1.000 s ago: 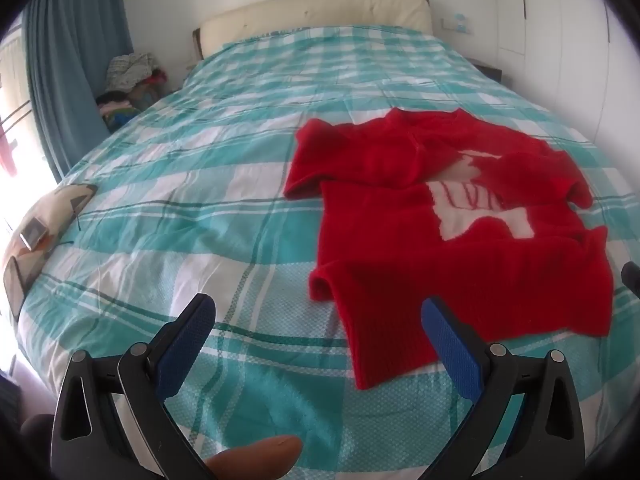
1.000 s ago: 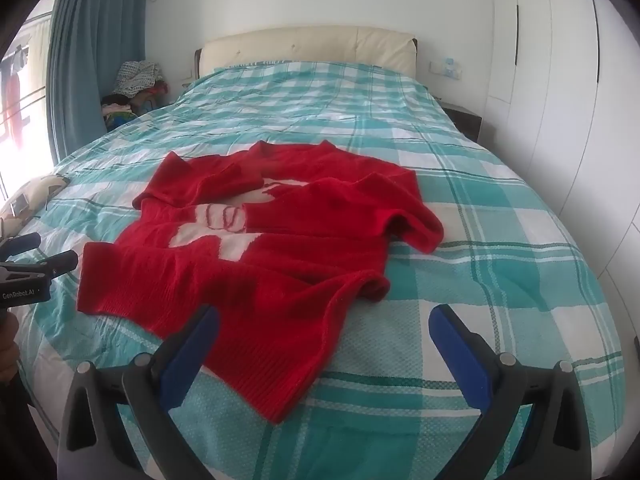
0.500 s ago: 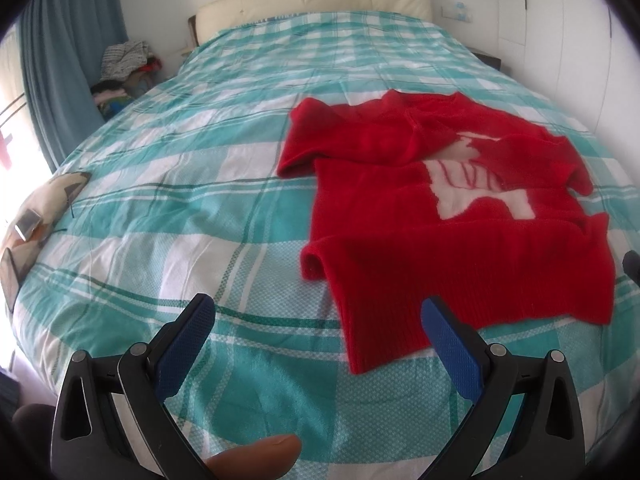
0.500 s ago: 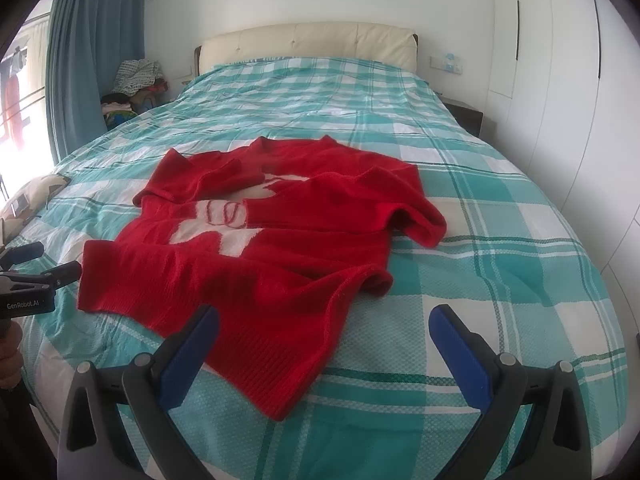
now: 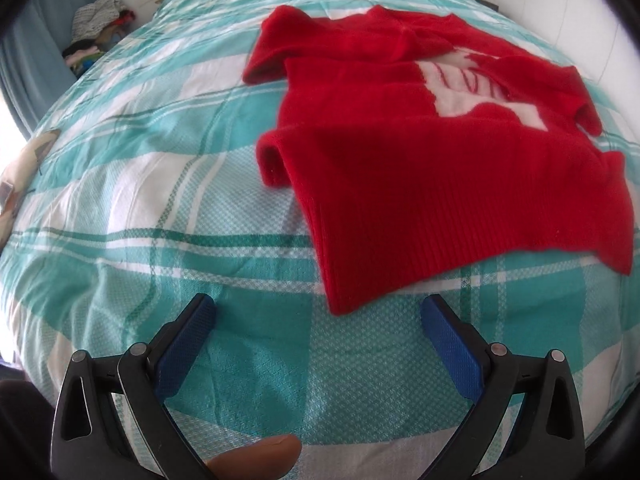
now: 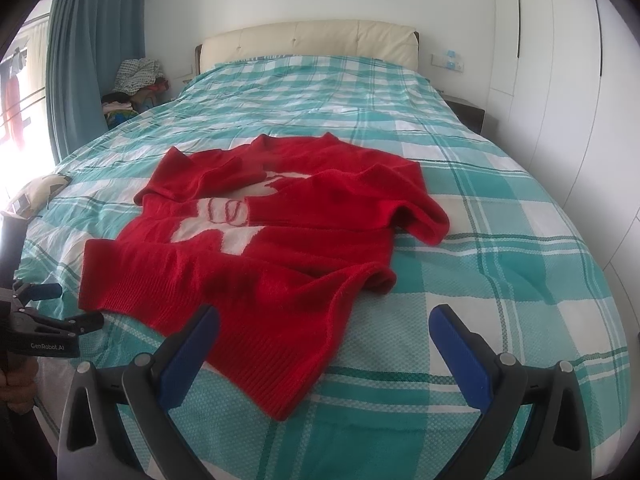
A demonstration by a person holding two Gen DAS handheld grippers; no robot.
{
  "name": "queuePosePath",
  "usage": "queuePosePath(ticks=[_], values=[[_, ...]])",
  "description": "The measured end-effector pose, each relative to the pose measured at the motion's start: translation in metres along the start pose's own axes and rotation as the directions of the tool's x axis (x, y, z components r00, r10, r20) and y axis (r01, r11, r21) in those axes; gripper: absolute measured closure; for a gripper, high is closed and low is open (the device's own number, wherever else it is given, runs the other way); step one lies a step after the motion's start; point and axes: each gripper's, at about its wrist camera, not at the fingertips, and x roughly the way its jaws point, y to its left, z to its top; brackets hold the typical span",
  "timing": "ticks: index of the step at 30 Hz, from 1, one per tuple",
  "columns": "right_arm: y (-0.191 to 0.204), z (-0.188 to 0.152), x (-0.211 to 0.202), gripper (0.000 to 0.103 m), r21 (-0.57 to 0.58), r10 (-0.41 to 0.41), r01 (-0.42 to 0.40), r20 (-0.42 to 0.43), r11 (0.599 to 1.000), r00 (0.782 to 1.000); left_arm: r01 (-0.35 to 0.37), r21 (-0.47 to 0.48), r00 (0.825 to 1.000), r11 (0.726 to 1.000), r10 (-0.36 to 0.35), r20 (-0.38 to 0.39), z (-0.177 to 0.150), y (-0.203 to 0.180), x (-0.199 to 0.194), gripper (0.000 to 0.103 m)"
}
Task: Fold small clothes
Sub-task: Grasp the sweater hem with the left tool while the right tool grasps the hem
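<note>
A small red knit sweater (image 5: 432, 168) with a white patch on its chest lies rumpled on the teal checked bed; it also shows in the right wrist view (image 6: 264, 256). Its sleeves are folded over the body. My left gripper (image 5: 318, 314) is open and empty, low over the bedspread just in front of the sweater's near hem corner. My right gripper (image 6: 324, 322) is open and empty, hovering above the sweater's near hem. The left gripper also shows at the left edge of the right wrist view (image 6: 60, 304).
The bed (image 6: 500, 240) fills both views, with a cream headboard (image 6: 312, 40) at the far end. A pile of clothes (image 6: 132, 84) sits by the blue curtain (image 6: 88, 60). White wardrobe doors (image 6: 560, 60) stand on the right. A cushion (image 5: 24, 168) lies at the bed's left edge.
My left gripper has moved forward and down toward the sweater's near hem corner, so the sweater looks bigger. My right gripper has barely moved. Both stay open.
</note>
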Motion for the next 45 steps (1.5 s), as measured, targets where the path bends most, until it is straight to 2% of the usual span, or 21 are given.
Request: queuePosePath(ticks=[6,15,24,30,35,37,38,41,43,45], values=[[0.000,0.000,-0.001,0.000,0.010,0.001,-0.001,0.004,1.000,1.000,-0.007,0.007,1.000,1.000,0.007,0.002,-0.005,-0.002,0.001,0.000],[-0.005,-0.001,0.001,0.000,0.022,-0.003,0.003,-0.003,1.000,1.000,0.058,-0.026,0.998,0.998,-0.058,-0.020,-0.007,0.008,0.003,0.000],[-0.008,-0.001,0.003,0.000,0.025,-0.003,0.003,-0.007,1.000,1.000,0.068,-0.045,0.997,0.997,-0.069,-0.031,-0.005,0.013,0.005,0.000],[-0.009,-0.002,0.004,0.000,0.028,-0.001,0.001,-0.009,1.000,1.000,0.079,-0.040,0.997,0.996,-0.080,-0.021,-0.004,0.018,0.007,0.000],[-0.010,-0.002,0.004,0.000,0.033,0.014,-0.014,-0.009,0.999,1.000,0.093,0.005,0.994,0.996,-0.093,-0.048,-0.001,0.016,0.006,0.000],[-0.012,-0.004,0.001,0.000,0.038,0.020,-0.019,-0.006,0.999,1.000,0.137,0.009,0.988,0.991,-0.136,-0.070,0.004,0.023,0.003,0.000],[-0.014,-0.007,-0.001,0.000,0.041,0.013,-0.013,-0.003,0.999,1.000,0.159,-0.013,0.986,0.987,-0.159,-0.057,0.005,0.031,-0.002,0.000],[-0.023,-0.019,-0.010,0.000,0.073,-0.001,0.002,-0.012,0.997,1.000,0.221,-0.137,0.975,0.966,-0.218,0.034,0.007,0.067,-0.017,0.000],[-0.029,-0.027,-0.013,0.000,0.105,0.009,-0.006,-0.028,0.994,1.000,0.312,-0.220,0.950,0.924,-0.299,0.091,0.008,0.087,-0.022,0.000],[-0.033,-0.031,-0.011,0.000,0.120,0.018,-0.011,-0.055,0.993,0.998,0.412,-0.278,0.911,0.868,-0.400,0.101,0.011,0.093,-0.018,0.000]])
